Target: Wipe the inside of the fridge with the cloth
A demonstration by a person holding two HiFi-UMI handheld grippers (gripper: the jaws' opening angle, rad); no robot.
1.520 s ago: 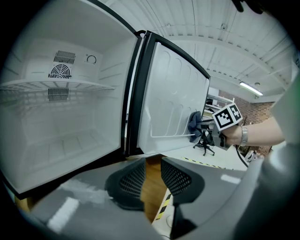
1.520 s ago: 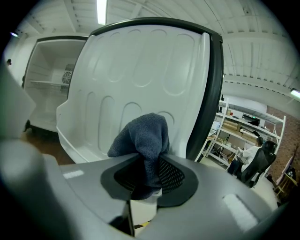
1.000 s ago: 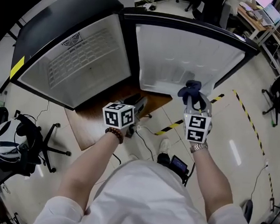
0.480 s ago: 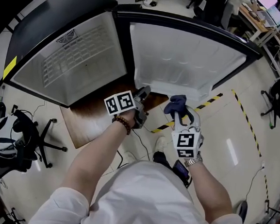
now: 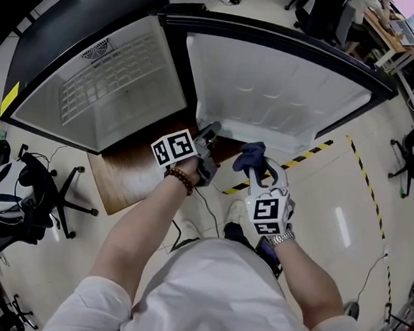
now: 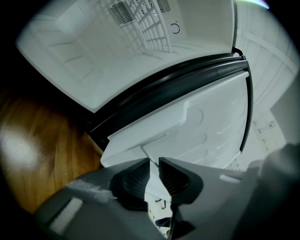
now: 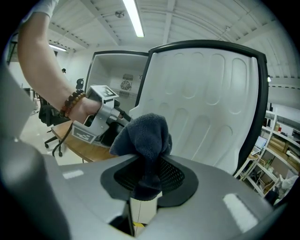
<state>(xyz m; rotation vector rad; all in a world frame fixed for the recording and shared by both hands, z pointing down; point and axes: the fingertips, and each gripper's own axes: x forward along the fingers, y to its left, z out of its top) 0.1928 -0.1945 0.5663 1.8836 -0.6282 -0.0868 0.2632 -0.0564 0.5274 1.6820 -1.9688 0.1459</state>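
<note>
I judge that wiping hasn't started. My right gripper [image 7: 147, 174] is clamped on the dark blue cloth [image 7: 146, 133], which bunches up over its jaws and hangs in the air short of the fridge door [image 5: 271, 87], touching nothing white. The fridge [image 5: 113, 81] stands open. In the head view its white cavity is at about ten o'clock from my grippers and the door's inner liner at one o'clock. My left gripper [image 6: 153, 174] has just been closing its jaws, with the door's lower white edge between the pads. They look to be pinching it, which I read as steadying the door. All the wiping is left: I need to bring the cloth to the liner and the cavity walls and rub them down. Both surfaces look clean from here, so I can't tell where any dirt lies.
</note>
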